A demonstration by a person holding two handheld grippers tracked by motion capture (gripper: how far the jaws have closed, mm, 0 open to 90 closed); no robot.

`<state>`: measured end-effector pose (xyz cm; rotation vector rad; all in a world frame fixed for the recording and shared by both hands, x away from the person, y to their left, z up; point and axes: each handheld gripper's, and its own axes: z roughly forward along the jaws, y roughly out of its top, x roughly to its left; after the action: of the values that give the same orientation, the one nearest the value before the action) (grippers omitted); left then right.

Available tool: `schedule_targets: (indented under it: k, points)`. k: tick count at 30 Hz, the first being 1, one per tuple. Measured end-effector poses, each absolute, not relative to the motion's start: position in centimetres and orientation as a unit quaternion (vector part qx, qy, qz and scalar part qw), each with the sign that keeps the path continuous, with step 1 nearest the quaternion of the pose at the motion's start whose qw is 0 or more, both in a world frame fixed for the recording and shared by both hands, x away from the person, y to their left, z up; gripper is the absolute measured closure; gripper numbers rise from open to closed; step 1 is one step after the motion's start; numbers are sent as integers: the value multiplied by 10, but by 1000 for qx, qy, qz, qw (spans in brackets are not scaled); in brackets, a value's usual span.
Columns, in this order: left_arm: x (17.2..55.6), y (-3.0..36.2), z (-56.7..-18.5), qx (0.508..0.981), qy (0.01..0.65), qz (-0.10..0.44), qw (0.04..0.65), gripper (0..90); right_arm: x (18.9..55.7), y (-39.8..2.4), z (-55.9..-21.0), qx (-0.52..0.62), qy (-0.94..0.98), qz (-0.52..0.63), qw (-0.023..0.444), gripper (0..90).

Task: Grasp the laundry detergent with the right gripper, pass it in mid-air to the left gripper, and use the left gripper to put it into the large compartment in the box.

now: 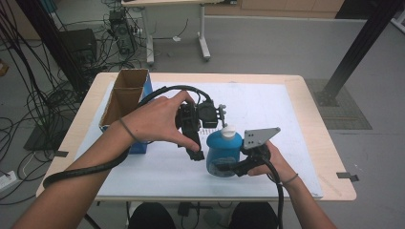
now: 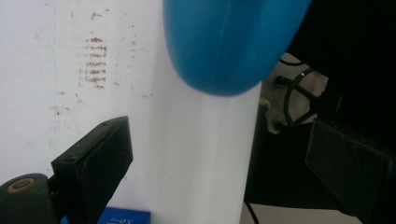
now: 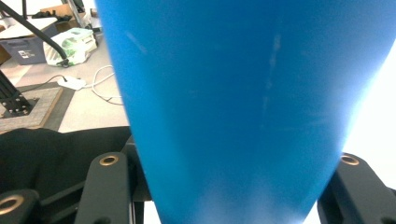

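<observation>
Clamping the blue bottle (image 1: 224, 153) upright on the counter (image 1: 305, 114), the right hand-held gripper (image 1: 239, 167) grips it; the left hand-held gripper (image 1: 197, 151) hangs beside it, jaws spread.

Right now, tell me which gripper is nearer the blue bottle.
Right. The right gripper clamps the blue bottle at its base; the left gripper hangs open just beside it.

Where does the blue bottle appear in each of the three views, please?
High view: blue bottle at centre, held by the right gripper.
Left gripper view: its rounded end at top centre.
Right gripper view: fills the middle, between the jaws.
Shared landmark: the white sheet under it.
</observation>
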<state>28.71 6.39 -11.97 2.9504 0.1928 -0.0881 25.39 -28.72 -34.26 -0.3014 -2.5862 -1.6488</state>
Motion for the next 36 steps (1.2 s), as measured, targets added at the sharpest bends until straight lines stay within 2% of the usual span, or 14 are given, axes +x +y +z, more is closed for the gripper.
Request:
schedule_targets:
  k: [36]
  points:
    - [282,37,-122,996,45,-23,74,71,262,-240,-339,-63,-845,-529,46,426]
